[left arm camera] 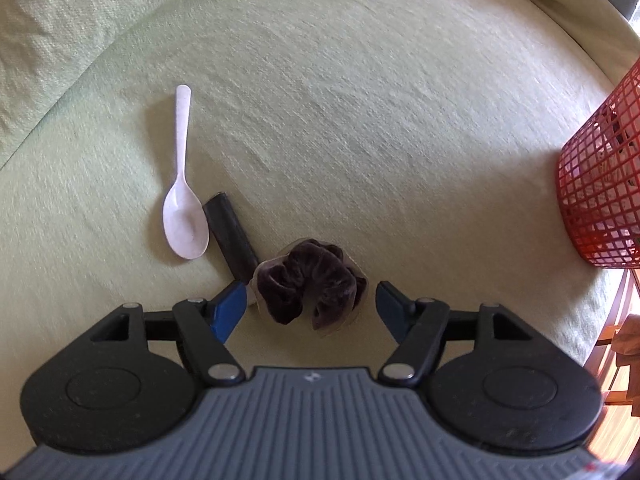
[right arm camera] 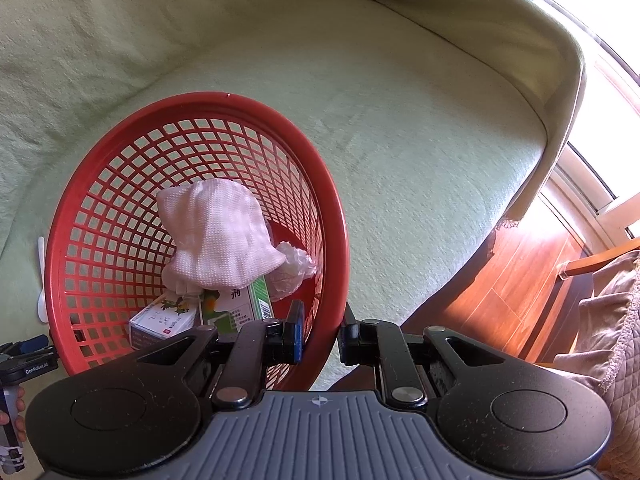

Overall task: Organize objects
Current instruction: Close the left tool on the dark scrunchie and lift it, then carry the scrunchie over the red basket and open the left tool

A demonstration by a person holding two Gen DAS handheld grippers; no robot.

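In the left wrist view, a dark purple velvet scrunchie (left arm camera: 311, 285) lies on the pale green sofa seat between the open fingers of my left gripper (left arm camera: 310, 306). A black bar-shaped object (left arm camera: 230, 241) and a white plastic spoon (left arm camera: 185, 200) lie just left of it. In the right wrist view, my right gripper (right arm camera: 320, 334) is shut on the near rim of a red mesh basket (right arm camera: 192, 108), which is tilted. Inside it are a pink knitted cloth (right arm camera: 218, 236), a white crumpled item (right arm camera: 292, 270) and two small boxes (right arm camera: 236, 306).
The red basket also shows at the right edge of the left wrist view (left arm camera: 600, 184). The sofa backrest (left arm camera: 80, 20) rises behind the seat. The sofa's front edge drops to a wooden floor (right arm camera: 520, 272) on the right, beside a brown quilted cushion (right arm camera: 608, 328).
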